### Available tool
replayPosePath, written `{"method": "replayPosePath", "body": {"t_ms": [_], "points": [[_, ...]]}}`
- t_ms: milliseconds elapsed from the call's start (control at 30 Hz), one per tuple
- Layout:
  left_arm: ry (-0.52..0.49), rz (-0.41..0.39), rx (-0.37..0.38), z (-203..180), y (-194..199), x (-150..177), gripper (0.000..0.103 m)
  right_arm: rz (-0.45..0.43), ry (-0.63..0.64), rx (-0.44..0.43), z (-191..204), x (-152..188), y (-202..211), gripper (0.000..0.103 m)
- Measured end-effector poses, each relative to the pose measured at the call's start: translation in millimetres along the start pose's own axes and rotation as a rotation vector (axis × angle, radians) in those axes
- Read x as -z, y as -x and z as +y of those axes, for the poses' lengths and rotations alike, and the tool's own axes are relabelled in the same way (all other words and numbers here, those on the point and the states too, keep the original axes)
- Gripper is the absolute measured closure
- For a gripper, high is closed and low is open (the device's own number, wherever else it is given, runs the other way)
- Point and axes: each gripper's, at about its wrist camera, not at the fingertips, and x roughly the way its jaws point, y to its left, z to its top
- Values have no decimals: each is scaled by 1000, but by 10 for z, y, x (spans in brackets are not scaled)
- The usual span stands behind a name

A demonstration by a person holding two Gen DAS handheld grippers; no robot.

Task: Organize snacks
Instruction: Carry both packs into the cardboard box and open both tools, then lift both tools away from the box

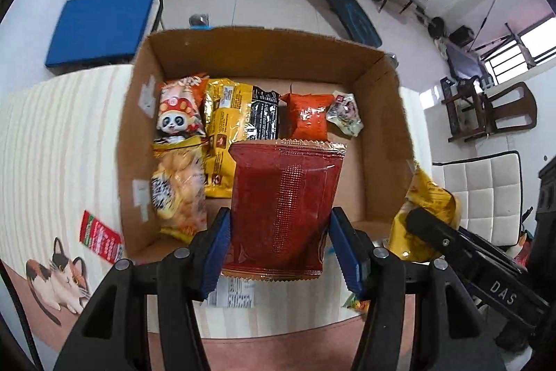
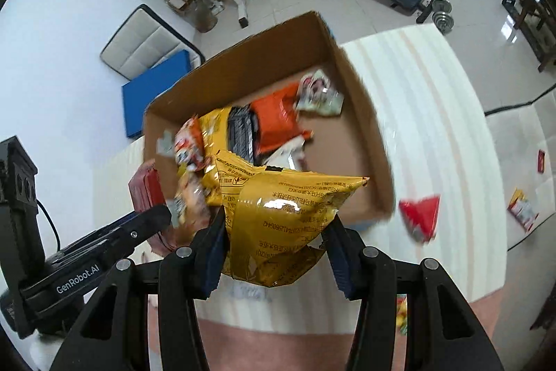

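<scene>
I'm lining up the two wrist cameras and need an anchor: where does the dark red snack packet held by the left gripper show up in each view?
Left wrist: the dark red packet fills the lower centre, clamped in the left gripper.
Right wrist: only an edge of it shows at the left, outside the box's left wall.
Shared landmark: the cardboard box, with the orange packet inside.

The box [image 1: 382,141] is plain brown cardboard. Inside it lie a packet [image 1: 179,113] printed with a black-and-white panda on red and orange, a yellow-and-black bag [image 1: 239,124], and an orange pouch [image 1: 307,120]. The left gripper [image 1: 278,252], black with blue pads [image 1: 215,252], clamps a dark red pack [image 1: 283,207] with gold edges. The right gripper [image 2: 276,252] clamps a yellow bag [image 2: 288,218] with dark print. The tablecloth [image 1: 52,145] is cream with pale stripes and a calico cat [image 1: 62,277].
</scene>
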Motion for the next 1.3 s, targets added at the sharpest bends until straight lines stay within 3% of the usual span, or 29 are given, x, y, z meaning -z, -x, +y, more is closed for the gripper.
{"method": "replayPosePath", "body": {"t_ms": [333, 733, 900, 1000, 1200, 1300], "points": [[33, 191, -42, 145, -785, -179, 49, 83, -6, 108, -196, -263, -625, 49], [67, 273, -50, 199, -977, -140, 49, 145, -18, 137, -299, -301, -798, 46], [69, 259, -58, 178, -920, -77, 47, 156, -8, 145, -274, -271, -762, 42], [80, 253, -53, 181, -916, -81, 44, 165, -5, 146, -265, -252, -742, 34], [75, 222, -52, 140, -724, -2, 44, 166, 25, 157, -233, -209, -657, 34], [71, 197, -51, 132, -582, 72, 43, 157, 59, 172, -180, -170, -591, 24]]}}
